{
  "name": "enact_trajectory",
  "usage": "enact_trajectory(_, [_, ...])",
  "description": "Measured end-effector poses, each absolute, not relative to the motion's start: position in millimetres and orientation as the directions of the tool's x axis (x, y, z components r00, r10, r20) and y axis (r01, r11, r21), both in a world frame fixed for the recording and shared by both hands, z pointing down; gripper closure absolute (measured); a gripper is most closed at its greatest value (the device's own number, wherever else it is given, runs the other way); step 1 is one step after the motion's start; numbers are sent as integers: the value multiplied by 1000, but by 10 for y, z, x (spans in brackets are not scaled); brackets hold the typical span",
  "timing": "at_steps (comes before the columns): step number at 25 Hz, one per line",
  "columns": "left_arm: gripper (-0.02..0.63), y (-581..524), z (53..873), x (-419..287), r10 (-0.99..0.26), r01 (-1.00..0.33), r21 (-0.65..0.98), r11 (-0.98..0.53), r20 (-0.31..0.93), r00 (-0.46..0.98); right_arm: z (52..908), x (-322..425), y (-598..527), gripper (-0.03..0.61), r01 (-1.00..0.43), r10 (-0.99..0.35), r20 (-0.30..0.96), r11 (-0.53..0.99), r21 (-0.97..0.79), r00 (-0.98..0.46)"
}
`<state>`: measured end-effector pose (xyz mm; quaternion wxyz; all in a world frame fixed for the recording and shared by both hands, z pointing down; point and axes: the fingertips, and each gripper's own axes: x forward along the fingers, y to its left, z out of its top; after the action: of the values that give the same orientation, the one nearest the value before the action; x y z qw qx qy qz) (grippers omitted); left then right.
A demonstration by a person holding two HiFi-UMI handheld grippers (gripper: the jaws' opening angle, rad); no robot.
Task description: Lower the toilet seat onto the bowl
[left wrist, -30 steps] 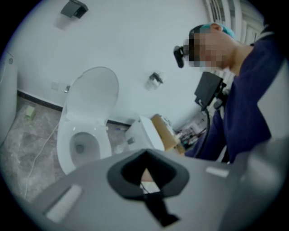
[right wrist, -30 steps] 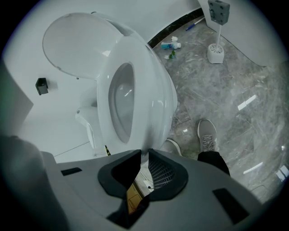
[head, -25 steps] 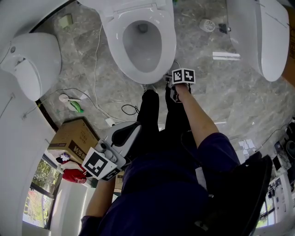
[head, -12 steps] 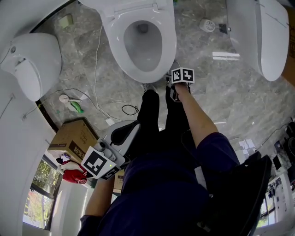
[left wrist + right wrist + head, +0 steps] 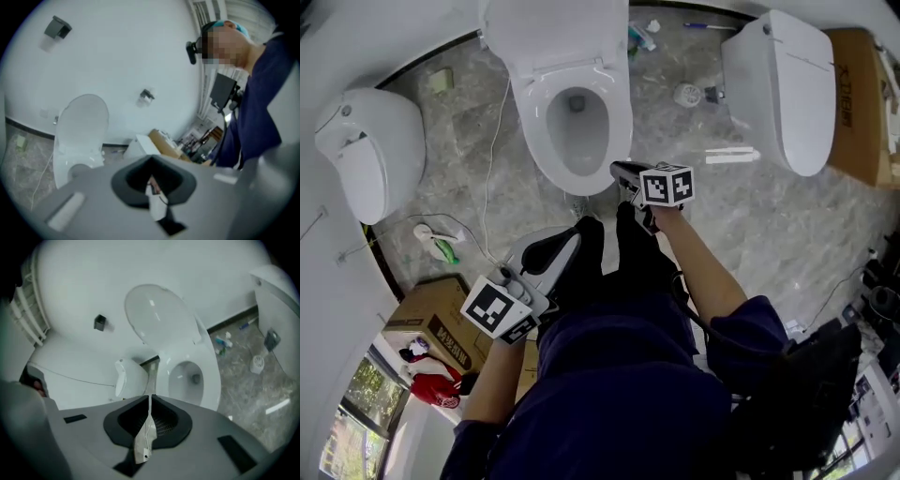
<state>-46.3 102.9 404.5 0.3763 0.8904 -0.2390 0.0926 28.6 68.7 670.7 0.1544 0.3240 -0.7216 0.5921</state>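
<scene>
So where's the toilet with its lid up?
Top centre of the head view: the toilet stands between the left toilet and the right toilet, the right claw by its near rim.

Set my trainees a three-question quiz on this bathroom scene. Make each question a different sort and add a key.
1. True or false: the right claw grips the rim of the middle toilet.
2. How many toilets show in the head view? A) one B) two C) three
3. Fill in: the middle toilet's lid stands ____.

Key
1. False. Its jaws have just been closing, and nothing is between them.
2. C. They are the left toilet, the middle toilet and the right toilet.
3. Raised.
</scene>
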Motion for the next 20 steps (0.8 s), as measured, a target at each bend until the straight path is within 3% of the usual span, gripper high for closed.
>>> enact_trajectory(5, [609,890,3613,-457,-399,-491,525,-695,286,871,5238,289,203,563,-639,-437,486,339,-691,-757])
enact_trajectory(11, [609,728,3049,-480,-453,-501,416,-758,216,865,3632,173,126,569,-635,-527,356,614,-468,-772])
enact_trajectory(20, [609,563,2379,-393,-505,-516,280,-810,115,855,2341,142,320,571,-621,-582,216,733,-277,-784])
